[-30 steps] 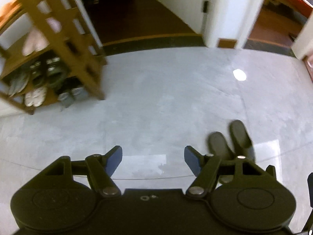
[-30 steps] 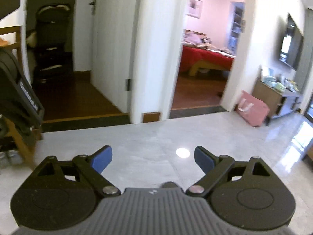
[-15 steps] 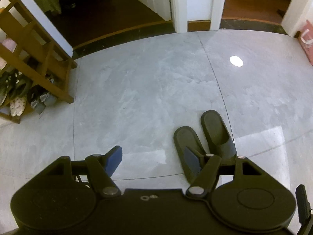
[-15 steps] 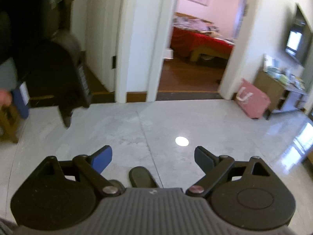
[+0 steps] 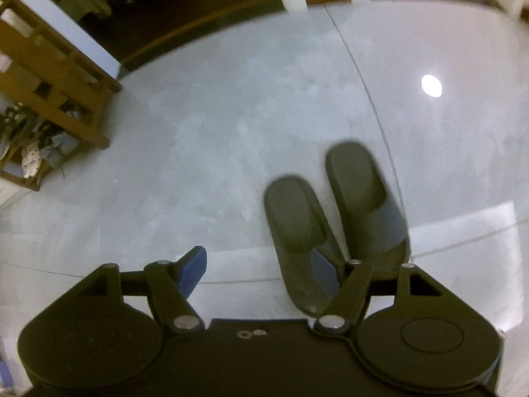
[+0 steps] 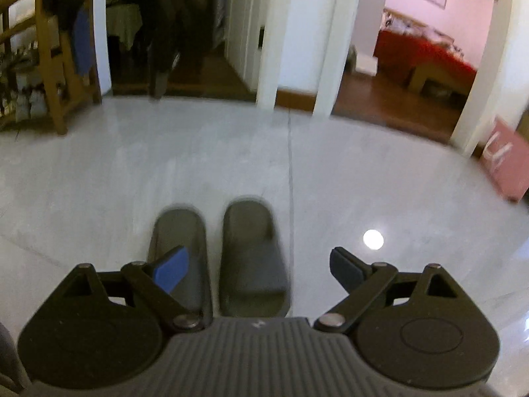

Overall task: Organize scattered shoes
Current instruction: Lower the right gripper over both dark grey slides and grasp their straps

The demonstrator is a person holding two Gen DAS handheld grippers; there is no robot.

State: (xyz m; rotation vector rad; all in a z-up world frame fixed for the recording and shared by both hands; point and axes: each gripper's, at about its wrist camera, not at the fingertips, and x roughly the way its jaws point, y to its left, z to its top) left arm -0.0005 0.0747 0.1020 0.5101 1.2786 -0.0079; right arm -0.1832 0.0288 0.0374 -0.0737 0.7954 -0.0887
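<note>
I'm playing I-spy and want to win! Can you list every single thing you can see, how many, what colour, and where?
dark grey rubber slide slippers: two, dark grey, side by side on the floor just ahead of both grippers
wooden shoe rack: one, brown, far left by the dark doorway, with blurry shoes on its shelves
pale grey tiled floor: one, light grey, shiny, all around
red bed: one, red, in the pink room through the right doorway
pink bag: one, pink, leaning at the far right wall
left gripper: one, black with blue pads, open
right gripper: one, black with blue pads, open
</note>
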